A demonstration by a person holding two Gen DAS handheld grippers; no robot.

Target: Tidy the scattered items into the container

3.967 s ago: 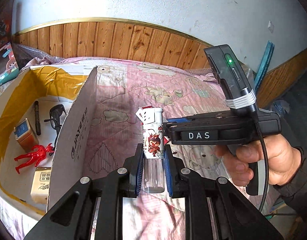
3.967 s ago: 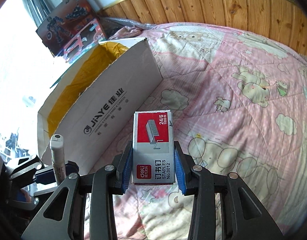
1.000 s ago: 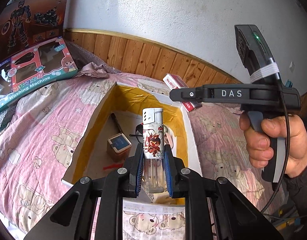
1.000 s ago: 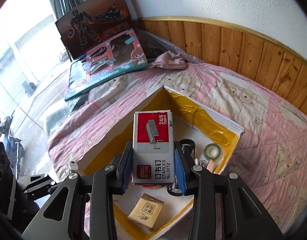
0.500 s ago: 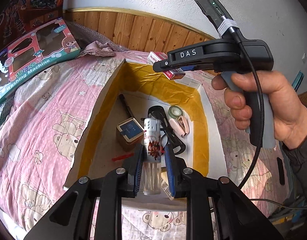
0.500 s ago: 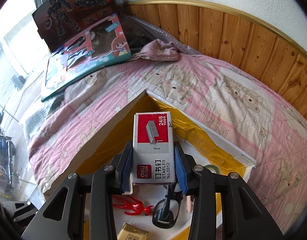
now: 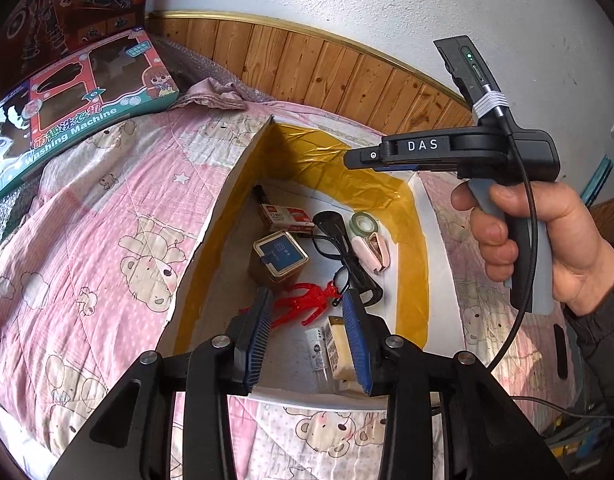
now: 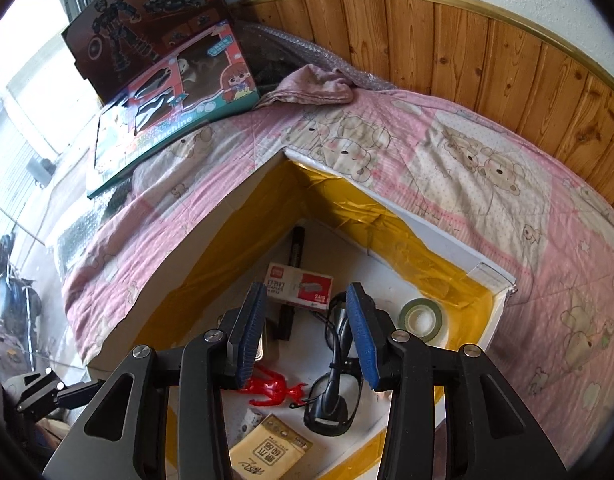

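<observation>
On the left we read "Washing Machine" on a toy box [image 7: 83, 120]. Our left gripper [image 7: 307, 336] and right gripper [image 8: 307, 332] hang spread, empty, over the cardboard box [image 7: 439, 264]; inside lies the "STAPLES 24/6" staple box [image 8: 299, 286].

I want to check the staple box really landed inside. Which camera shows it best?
The right wrist view: the staple box lies flat on the cardboard box floor, just beyond the open right hand-held gripper, label readable. The left wrist view shows it smaller, farther back, near the black glasses.
</observation>
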